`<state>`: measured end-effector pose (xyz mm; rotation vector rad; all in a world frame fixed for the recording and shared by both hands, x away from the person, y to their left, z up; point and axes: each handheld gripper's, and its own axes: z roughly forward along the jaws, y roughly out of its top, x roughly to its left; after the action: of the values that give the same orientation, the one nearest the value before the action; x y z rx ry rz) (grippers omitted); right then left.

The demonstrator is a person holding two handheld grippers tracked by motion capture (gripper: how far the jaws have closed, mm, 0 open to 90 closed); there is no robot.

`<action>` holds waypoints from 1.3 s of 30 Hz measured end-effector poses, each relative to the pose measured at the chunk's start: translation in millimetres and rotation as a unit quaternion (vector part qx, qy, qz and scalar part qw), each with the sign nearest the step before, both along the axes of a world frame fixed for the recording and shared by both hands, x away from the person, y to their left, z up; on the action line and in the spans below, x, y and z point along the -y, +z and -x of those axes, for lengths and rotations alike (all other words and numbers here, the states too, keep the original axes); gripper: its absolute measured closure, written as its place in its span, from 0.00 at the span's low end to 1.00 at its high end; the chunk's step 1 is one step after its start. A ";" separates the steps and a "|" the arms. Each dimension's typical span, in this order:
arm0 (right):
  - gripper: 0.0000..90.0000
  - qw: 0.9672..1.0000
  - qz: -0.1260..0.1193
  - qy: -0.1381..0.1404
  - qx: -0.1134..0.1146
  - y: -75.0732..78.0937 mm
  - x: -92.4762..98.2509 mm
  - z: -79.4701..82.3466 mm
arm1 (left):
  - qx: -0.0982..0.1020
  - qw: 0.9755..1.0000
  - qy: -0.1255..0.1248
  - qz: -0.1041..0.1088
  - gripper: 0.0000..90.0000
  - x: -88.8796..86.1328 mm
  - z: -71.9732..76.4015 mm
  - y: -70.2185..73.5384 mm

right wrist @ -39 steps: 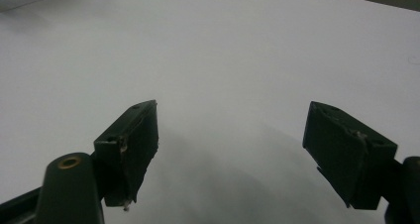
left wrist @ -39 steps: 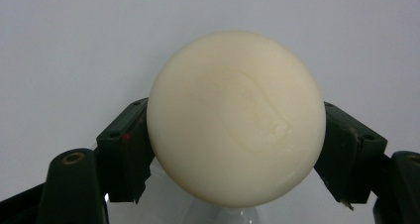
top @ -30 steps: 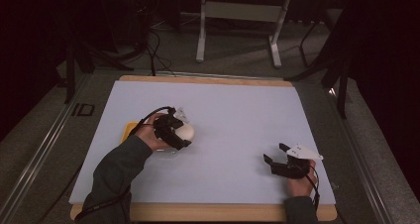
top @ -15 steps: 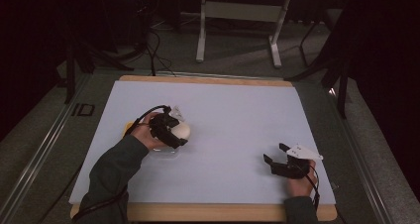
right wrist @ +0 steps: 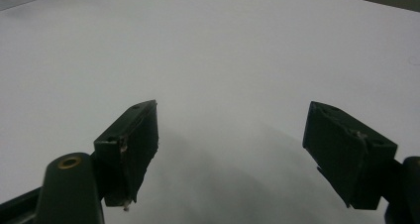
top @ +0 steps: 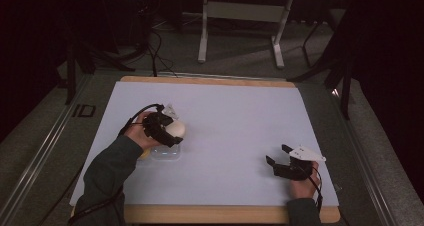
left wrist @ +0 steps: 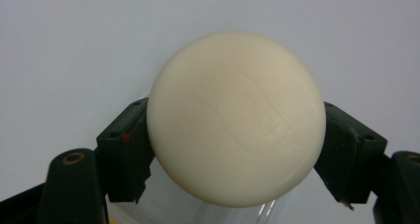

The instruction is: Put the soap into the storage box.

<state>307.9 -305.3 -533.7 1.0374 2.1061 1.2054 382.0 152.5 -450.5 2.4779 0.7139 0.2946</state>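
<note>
A cream-white round ball (left wrist: 236, 117) sits squeezed between the two black jaws of my left gripper (left wrist: 237, 140), which is shut on its sides. In the high view the ball (top: 177, 129) hangs at the table's left, just above a clear plastic container (top: 165, 153), with my left gripper (top: 170, 131) on it. A curved clear rim shows below the ball in the left gripper view. My right gripper (top: 277, 154) rests near the front right of the table, open, with nothing between its jaws (right wrist: 230, 144).
The white sheet (top: 235, 116) covers a wooden tabletop (top: 210, 80). A small clear plastic piece (top: 170, 108) lies just behind my left hand, and something yellow (top: 144, 155) peeks out beside the container. A metal stand (top: 240, 16) rises beyond the far edge.
My left gripper has drifted slightly to the left with the ball still in its jaws. The right gripper has stayed where it was.
</note>
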 end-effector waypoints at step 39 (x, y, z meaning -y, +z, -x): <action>0.24 1.000 0.001 0.000 0.000 0.0 -0.4 0.1 | -0.013 0.998 0.065 -0.023 0.28 -62.2 5.8 -2.6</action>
<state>307.8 -304.9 -533.8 1.0354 2.1074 1.2034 376.2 214.7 -453.1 2.4868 0.8898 0.3319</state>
